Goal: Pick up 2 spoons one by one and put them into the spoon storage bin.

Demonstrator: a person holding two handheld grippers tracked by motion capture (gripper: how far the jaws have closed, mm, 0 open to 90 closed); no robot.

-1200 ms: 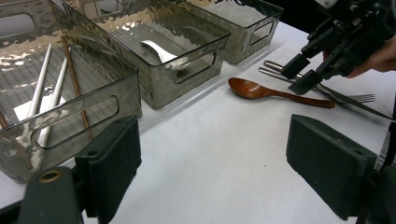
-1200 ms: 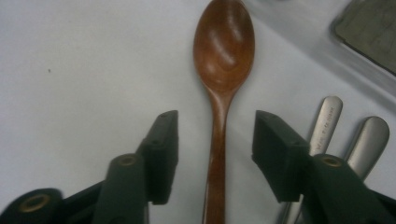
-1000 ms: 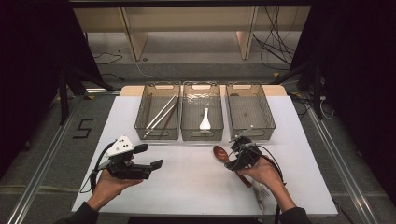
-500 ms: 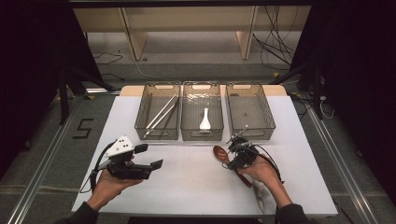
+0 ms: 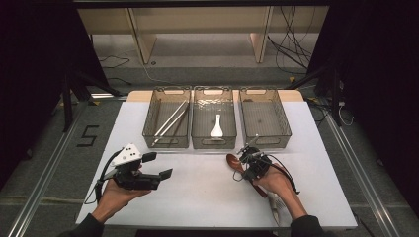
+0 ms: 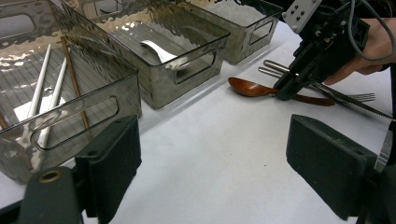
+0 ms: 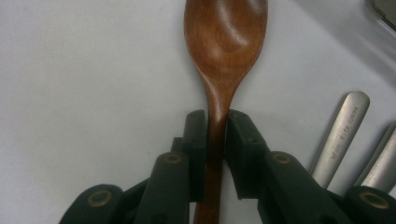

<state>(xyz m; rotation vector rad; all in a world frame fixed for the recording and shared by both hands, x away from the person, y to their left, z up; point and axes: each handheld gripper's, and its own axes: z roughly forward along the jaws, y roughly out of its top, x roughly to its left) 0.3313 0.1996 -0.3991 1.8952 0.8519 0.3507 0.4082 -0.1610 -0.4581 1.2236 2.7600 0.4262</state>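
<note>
Closing since the earlier frame, my right gripper (image 7: 216, 122) now clamps the wooden spoon (image 7: 224, 51) at its stiff, light neck; my left gripper (image 6: 233, 158) gapes empty.

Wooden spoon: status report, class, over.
Right hand-held gripper jaws just closing onto wooden spoon handle. Left hand-held gripper open, idle. Metal cutlery lies beside spoon.

The high view looks down on the table (image 5: 197, 197) from above. Each hand-held gripper's view looks along its jaws, close. All three share the spoon (image 7: 224, 42).
</note>
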